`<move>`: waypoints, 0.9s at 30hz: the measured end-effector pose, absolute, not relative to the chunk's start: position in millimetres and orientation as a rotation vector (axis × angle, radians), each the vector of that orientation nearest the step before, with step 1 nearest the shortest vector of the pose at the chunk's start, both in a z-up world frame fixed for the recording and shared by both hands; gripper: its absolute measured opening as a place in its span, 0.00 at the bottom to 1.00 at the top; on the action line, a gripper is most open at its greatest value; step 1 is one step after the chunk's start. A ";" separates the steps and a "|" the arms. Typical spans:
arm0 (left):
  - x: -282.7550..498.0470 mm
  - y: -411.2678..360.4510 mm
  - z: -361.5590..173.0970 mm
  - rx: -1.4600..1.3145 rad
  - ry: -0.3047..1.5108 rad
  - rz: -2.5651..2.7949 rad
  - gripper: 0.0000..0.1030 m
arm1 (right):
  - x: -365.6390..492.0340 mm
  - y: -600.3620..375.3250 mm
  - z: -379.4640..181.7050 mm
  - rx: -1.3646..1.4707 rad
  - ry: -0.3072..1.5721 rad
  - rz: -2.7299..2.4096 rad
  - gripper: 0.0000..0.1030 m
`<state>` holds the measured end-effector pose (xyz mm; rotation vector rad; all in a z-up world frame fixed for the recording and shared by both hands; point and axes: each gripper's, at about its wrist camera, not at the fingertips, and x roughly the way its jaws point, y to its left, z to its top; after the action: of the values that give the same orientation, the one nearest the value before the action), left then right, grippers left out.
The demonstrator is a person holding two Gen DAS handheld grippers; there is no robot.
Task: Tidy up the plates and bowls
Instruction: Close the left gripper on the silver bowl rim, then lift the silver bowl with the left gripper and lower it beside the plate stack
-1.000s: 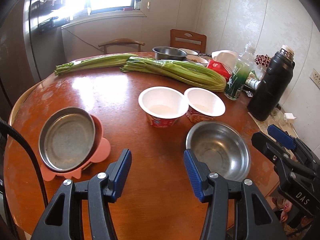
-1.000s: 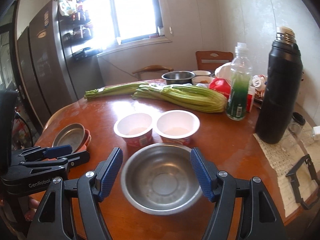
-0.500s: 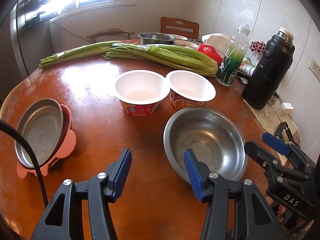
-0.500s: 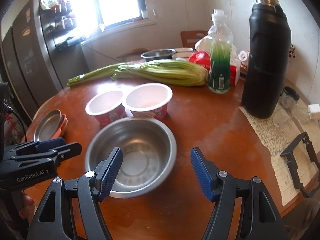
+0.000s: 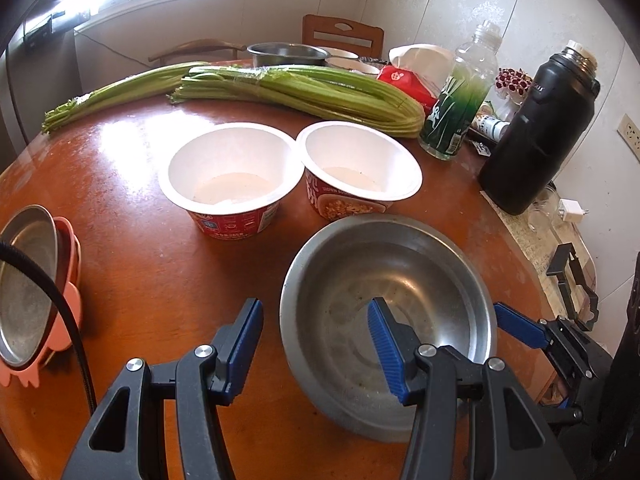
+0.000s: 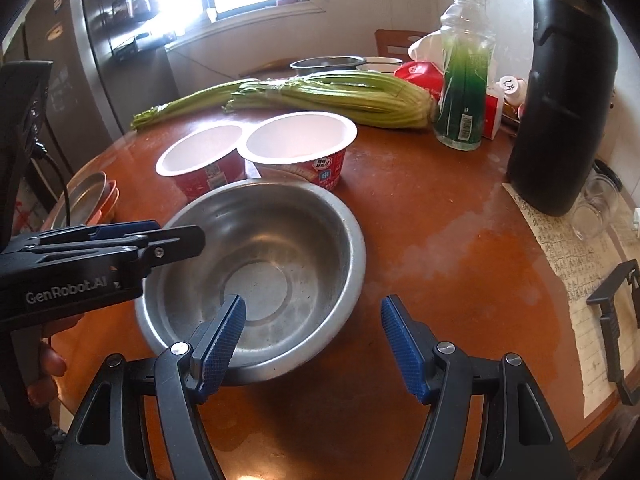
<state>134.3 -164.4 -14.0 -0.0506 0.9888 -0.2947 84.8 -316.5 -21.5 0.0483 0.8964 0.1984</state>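
A large steel bowl (image 5: pixel 392 280) (image 6: pixel 264 252) sits empty on the brown round table (image 5: pixel 132 280), near its front edge. My left gripper (image 5: pixel 316 344) is open and straddles the bowl's left rim, one blue finger outside and the other over the inside, with no pad touching. My right gripper (image 6: pixel 312 340) is open too and straddles the bowl's right rim. Each gripper shows in the other's view: the left gripper (image 6: pixel 160 240) and the right gripper (image 5: pixel 520 328). Two white paper bowls (image 5: pixel 230 174) (image 5: pixel 360 164) stand side by side behind the steel bowl. A steel plate (image 5: pixel 24 280) rests on a pink plate at the far left.
Celery stalks (image 5: pixel 304 88) lie across the back. A green bottle (image 5: pixel 460 108), a black flask (image 5: pixel 536 136), a glass (image 6: pixel 592 208) and a printed paper (image 6: pixel 576 260) crowd the right side. A steel pot (image 5: pixel 286 52) and a chair (image 5: pixel 342 34) are at the rear.
Both grippers came down and closer to the steel bowl. The left one swung right, away from the steel plate, until its fingers straddled the bowl's rim. Jaw widths look unchanged.
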 end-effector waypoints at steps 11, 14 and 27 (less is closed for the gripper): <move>148.8 -172.6 -27.8 -0.068 1.003 -0.337 0.53 | 96.9 -300.5 -30.4 0.010 0.915 0.236 0.70; 150.0 -176.2 -31.0 -0.065 1.007 -0.360 0.53 | 96.5 -294.0 -30.8 -0.022 0.913 0.231 0.70; 143.2 -160.0 -32.2 -0.068 0.997 -0.351 0.53 | 95.4 -276.3 -23.4 -0.031 0.907 0.259 0.71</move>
<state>143.2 -160.0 -32.2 -0.0681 0.9968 -0.3510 95.4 -276.3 -23.4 -0.0306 0.9072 0.2592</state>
